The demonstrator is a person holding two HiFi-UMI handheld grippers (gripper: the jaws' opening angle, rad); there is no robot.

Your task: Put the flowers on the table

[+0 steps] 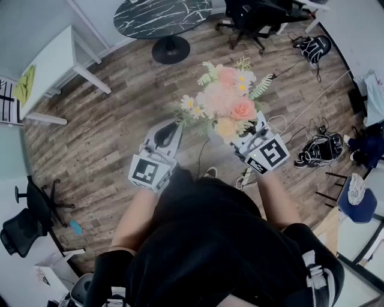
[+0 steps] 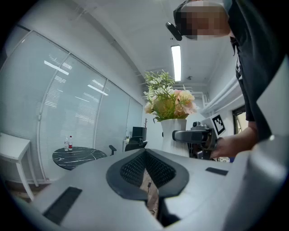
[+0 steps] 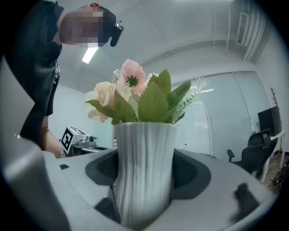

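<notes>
In front of the person's chest, near to far:
- Left gripper (image 1: 168,133): held level, its fingers (image 2: 133,169) closed together on nothing. It is idle beside the load.
- Right gripper (image 1: 251,146): held level, its fingers spread wide and clamped on the two sides of the white ribbed vase (image 3: 144,162), low on its body.
- Vase and flowers (image 1: 225,102): carried in the air above the wooden floor (image 1: 108,132), resting on no surface. The long axis stands vertical, with the mouth and the pink and cream blooms pointing up and the base down.
- Round black surface (image 1: 162,15): well apart, ahead across the floor, with two bottles (image 2: 68,143) on it. It is probably the goal, though a white surface (image 1: 51,60) stands off to the left.
- Step in hand, by judgement: transport. The next move calls for closing the gap to the surface with the vase kept upright, then lowering it until the base sits flat. Only then should the fingers spread.
</notes>
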